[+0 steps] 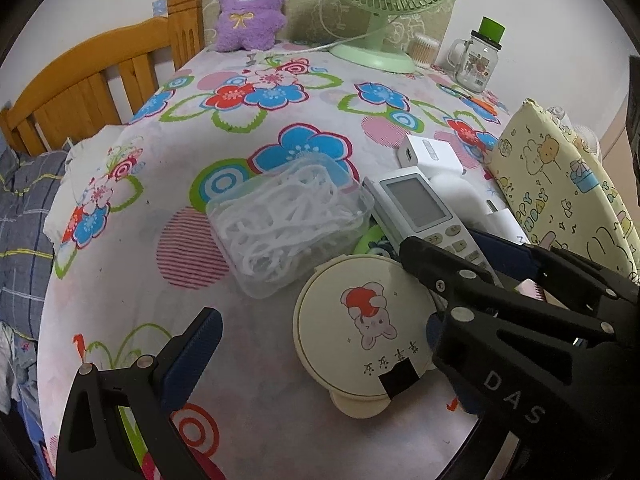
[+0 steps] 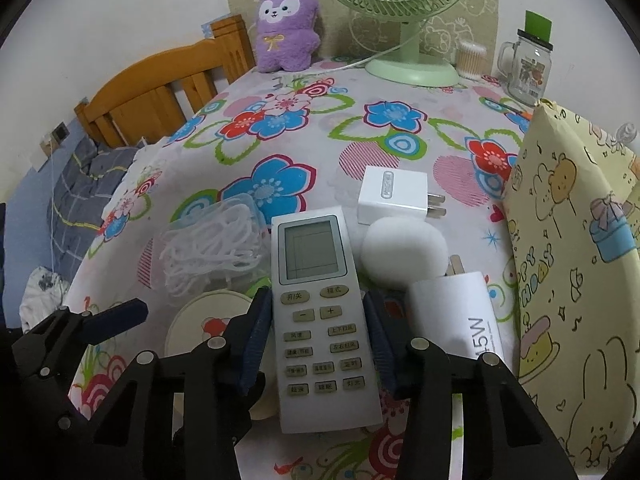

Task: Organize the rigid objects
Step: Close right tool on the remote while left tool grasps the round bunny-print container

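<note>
A: What lies on the bench [image 2: 400, 100]?

B: One remote [image 2: 320, 308], near the middle, with two white plug chargers: one [image 2: 394, 196] farther off to its right, one [image 2: 464, 324] lying nearer on the right. One white round pad [image 2: 404, 254] sits between the chargers. One clear box of white picks [image 1: 290, 226] is left of the remote, and one round cream lid with a rabbit picture [image 1: 366, 338] is nearest, just in front of that box.

A: And the two grippers?

B: The right gripper [image 2: 318, 344] has its fingers narrowed onto the remote's long sides, holding it at the button end. The left gripper [image 1: 316, 344] has its fingers spread wide, one on each side of the cream lid, holding nothing.

A: Anything at the far end?

B: One green fan [image 1: 378, 4], one purple plush toy [image 1: 252, 4], one glass mug with a green lid [image 1: 478, 58], and one tub of cotton swabs [image 2: 472, 60]. One yellow cartoon-print pouch [image 2: 576, 280] stands on the right.
</note>
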Demonstrator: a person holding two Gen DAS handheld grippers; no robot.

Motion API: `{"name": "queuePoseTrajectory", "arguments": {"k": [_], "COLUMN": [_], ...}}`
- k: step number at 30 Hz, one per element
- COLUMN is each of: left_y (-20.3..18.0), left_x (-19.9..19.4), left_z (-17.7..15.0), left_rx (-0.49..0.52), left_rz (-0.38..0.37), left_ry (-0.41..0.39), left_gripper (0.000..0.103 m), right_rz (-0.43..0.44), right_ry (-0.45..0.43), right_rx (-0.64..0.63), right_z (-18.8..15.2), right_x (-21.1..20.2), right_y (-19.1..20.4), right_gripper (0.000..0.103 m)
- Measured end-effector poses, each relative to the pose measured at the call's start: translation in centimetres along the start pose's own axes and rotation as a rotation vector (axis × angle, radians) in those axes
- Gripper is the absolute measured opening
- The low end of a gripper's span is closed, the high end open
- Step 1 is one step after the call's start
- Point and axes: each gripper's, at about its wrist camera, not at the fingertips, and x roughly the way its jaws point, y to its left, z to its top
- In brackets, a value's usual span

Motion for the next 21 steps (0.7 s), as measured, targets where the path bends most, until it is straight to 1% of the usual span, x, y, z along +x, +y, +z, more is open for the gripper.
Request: {"name": "queuePoseTrajectory", "arguments": {"k": [3, 6, 9, 12, 16, 21], "left_y": [-0.6, -0.7, -0.8, -0.9, -1.2, -1.9], "left_x": [-0.1, -0.1, -0.1, -0.1, -0.2, -0.6], "left_z": [-0.2, -0.2, -0.2, -0.2, -0.4, -0.5], "left_rx": [0.011, 0.010, 0.003, -0.002, -0.001, 0.020], "left_rz": [-0.003, 0.008, 0.013, 0.002, -0.032, -0.024], "left_ry": [-0.003, -0.004, 0.008, 0.021, 0.035, 0.017], "left_gripper": [0.103, 0.103, 0.103, 0.103, 0.103, 0.103], "right_rz": [-0.007, 0.021, 0.028, 0.020, 0.034, 0.021], "right_ry": [0.001, 0.007, 0.001, -0.014, -0.012, -0.024], "right_rx": [0.004, 0.026, 0.031, 0.012, 0.020, 0.011], "right_z": [-0.4, -0.7, -0.8, -0.8, -1.0, -1.3], "right_x": [-0.5, -0.9, -1.3, -2.0, -2.5, -3.3], "right_y": [-0.4, -1.0, -1.1, -1.0, -1.3, -1.4], "right_gripper": [0.049, 0.049, 0.049, 0.049, 0.049, 0.049]}}
